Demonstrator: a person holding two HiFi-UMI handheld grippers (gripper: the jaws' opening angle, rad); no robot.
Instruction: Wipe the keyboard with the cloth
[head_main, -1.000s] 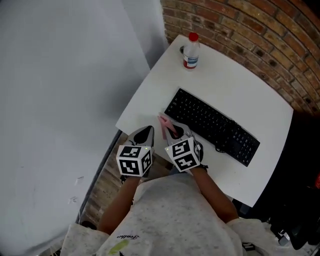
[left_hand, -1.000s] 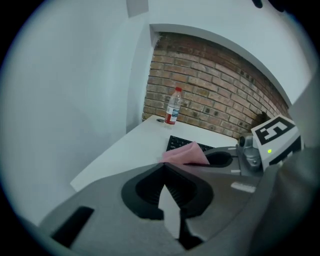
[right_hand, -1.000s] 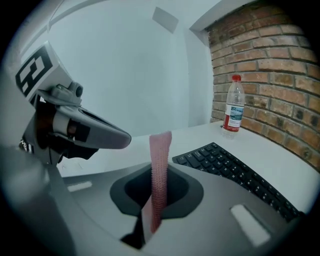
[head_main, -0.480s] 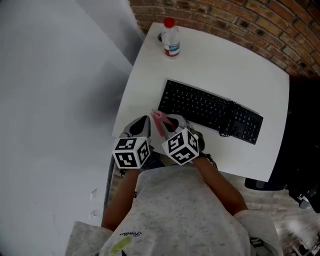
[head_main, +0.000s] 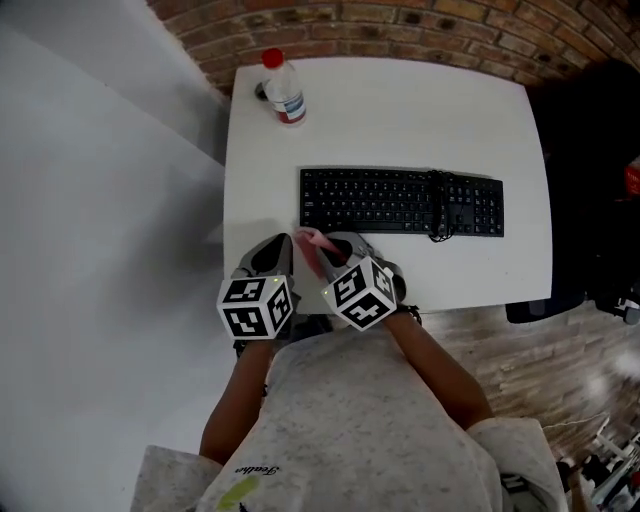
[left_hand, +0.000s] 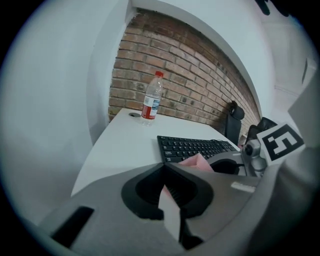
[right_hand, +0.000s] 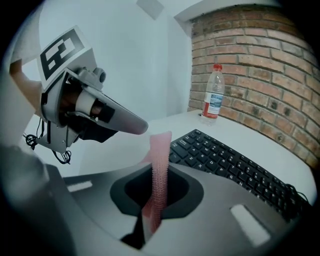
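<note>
A black keyboard (head_main: 400, 200) lies across the middle of the white table (head_main: 400, 110). My right gripper (head_main: 328, 248) is shut on a pink cloth (head_main: 311, 243), just in front of the keyboard's left end. In the right gripper view the cloth (right_hand: 160, 150) stands upright, pinched between the jaws, with the keyboard (right_hand: 235, 162) beyond it. My left gripper (head_main: 281, 252) hangs close beside it on the left, over the table's front left corner. It is shut with nothing in it, and from it the cloth (left_hand: 197, 162) shows ahead of the keyboard (left_hand: 192, 147).
A clear water bottle (head_main: 283, 88) with a red cap stands at the table's far left corner, by the brick wall (head_main: 400, 30). A cable (head_main: 437, 208) crosses the keyboard's right part. A black chair (head_main: 590, 180) stands to the right, with wooden floor (head_main: 520, 350) below.
The head view has swung round, so the table and keyboard now lie square to it. Both grippers keep their places side by side at the front edge, the cloth still pinched.
</note>
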